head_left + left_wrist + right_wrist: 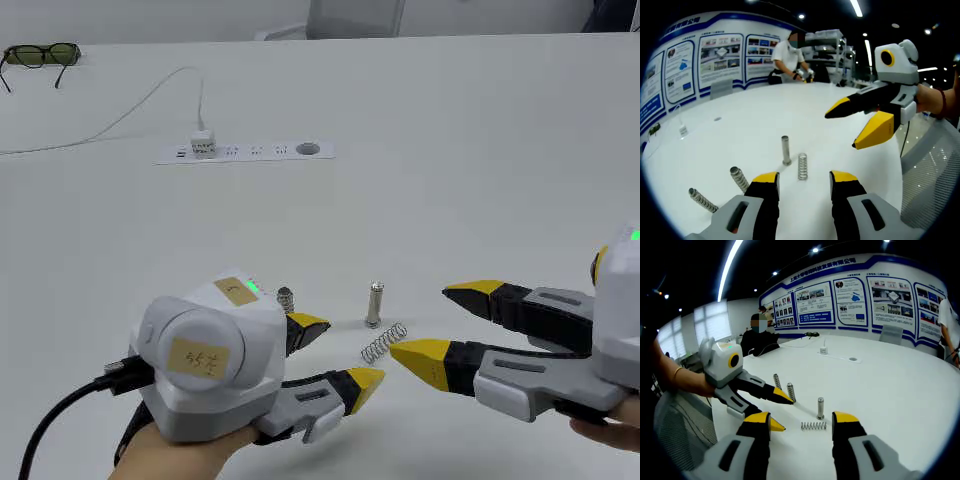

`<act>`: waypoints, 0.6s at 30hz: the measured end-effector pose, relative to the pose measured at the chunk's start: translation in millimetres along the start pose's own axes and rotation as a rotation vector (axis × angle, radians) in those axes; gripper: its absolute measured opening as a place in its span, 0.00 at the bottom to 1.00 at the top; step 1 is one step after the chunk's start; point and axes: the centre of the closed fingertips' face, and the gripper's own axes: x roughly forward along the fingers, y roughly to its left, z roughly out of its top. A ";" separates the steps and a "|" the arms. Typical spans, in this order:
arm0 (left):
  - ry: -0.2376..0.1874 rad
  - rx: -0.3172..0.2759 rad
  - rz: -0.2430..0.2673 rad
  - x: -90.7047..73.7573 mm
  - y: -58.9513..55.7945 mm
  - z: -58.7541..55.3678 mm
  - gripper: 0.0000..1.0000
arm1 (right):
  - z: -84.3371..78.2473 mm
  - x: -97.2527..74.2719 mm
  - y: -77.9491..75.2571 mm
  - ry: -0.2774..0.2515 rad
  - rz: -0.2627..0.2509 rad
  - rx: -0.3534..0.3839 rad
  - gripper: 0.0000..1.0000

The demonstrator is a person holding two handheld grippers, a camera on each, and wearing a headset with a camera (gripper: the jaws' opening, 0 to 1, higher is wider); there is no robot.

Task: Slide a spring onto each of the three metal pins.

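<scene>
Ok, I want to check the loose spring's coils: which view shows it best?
The right gripper view: the loose spring lies side-on, whole and close ahead. The left gripper view foreshortens the spring; the head view shows it small and slanted.

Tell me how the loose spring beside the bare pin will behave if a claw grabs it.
The loose spring lies on its side on the smooth white table, so a nudge will probably roll or skid it. It's a thin open coil, likely light and squashy; gripped hard, it may flick out.
</scene>
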 end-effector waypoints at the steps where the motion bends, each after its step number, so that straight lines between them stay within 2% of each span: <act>1: 0.001 -0.006 -0.002 1.5 -0.2 -0.2 0.41 | -1.3 -0.6 0.3 0.004 0.000 -0.007 0.51; 5: 0.011 0.011 0.011 9.2 0.9 -3.4 0.38 | -4.6 -3.8 2.2 0.015 0.000 -0.026 0.51; 11: 0.015 0.006 0.006 19.2 0.7 -6.2 0.32 | -7.1 -6.9 0.9 0.009 0.002 -0.002 0.51; 18: 0.012 -0.025 0.005 29.3 5.7 -6.5 0.27 | -11.8 -10.1 0.8 0.007 -0.009 0.005 0.52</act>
